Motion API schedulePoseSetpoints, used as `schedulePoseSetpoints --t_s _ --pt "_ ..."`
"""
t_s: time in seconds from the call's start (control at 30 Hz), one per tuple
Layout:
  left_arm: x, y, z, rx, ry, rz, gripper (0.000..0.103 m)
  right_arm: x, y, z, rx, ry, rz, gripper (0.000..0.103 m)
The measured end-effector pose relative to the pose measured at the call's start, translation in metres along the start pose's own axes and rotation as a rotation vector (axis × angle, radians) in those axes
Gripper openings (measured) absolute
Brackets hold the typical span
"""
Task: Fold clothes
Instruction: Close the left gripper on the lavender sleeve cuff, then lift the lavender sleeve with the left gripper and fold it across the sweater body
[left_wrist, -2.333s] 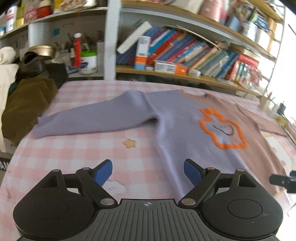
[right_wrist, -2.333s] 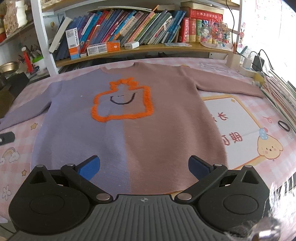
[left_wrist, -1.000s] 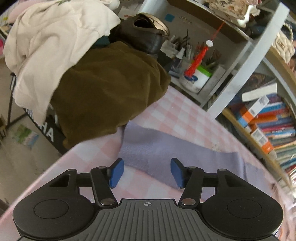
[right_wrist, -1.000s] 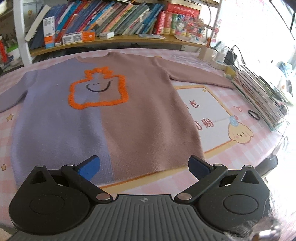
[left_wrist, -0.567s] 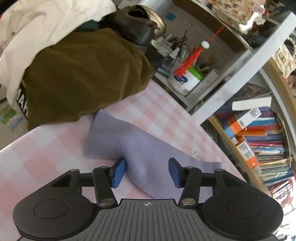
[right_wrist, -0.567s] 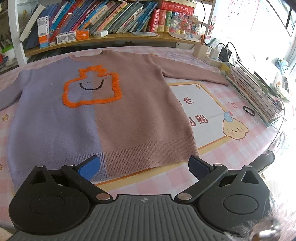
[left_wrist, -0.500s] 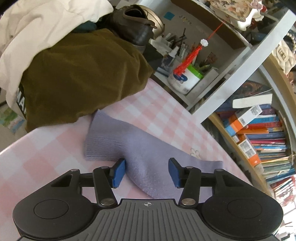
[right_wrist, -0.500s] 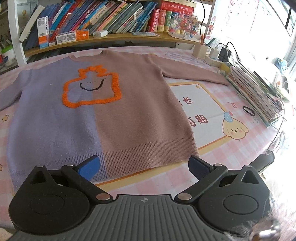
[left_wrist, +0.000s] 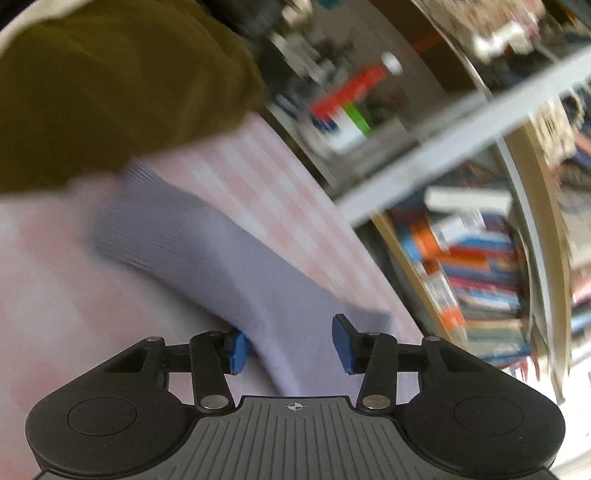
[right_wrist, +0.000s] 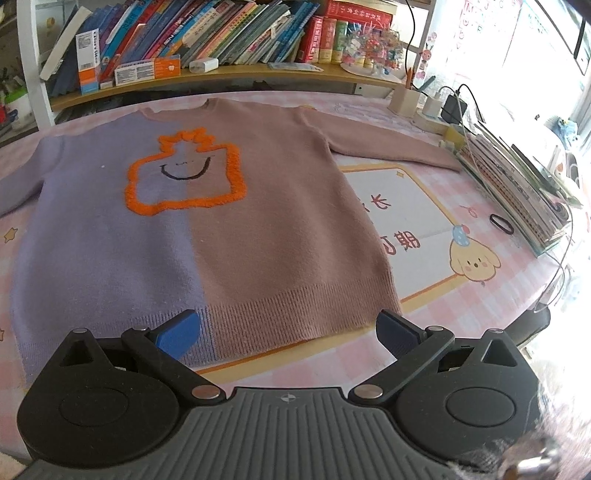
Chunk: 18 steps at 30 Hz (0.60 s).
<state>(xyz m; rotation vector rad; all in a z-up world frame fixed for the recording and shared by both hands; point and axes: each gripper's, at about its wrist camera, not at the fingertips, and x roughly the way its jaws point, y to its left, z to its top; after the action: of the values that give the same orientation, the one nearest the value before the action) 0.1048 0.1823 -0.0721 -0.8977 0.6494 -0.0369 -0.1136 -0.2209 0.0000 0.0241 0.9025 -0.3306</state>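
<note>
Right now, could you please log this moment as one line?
left gripper: open, straddling lilac sleeve | right gripper: open, over sweater hem

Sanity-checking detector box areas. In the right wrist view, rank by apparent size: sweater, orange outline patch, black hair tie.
1. sweater, fills most of the table
2. orange outline patch on its chest
3. black hair tie, tiny, beside the book stack

No close calls; nearness doesn't change the order.

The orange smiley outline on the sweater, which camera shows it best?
The right wrist view: the orange smiley outline lies sharp and whole on the sweater, beyond the open right tongs. The left wrist view is blurred and shows only the purple sleeve between the left tongs.
</note>
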Motion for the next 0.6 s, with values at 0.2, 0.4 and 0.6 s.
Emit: schedulePoseSetpoints --t_s 0.2,0.4,0.6 --pt "-0.003 0.002 0.002 -0.022 -0.070 0.081 0.024 -0.002 -0.008 0.000 0.023 -0.003 -0.022 0.103" --pt "-0.026 0.035 0.026 -0.109 -0.183 0.167 0.021 -0.001 -0.012 0.000 0.046 -0.003 -0.026 0.103" --pt "-0.034 0.037 0.027 -0.096 -0.196 0.165 0.003 0.004 -0.006 0.003 0.013 -0.008 0.012 0.103"
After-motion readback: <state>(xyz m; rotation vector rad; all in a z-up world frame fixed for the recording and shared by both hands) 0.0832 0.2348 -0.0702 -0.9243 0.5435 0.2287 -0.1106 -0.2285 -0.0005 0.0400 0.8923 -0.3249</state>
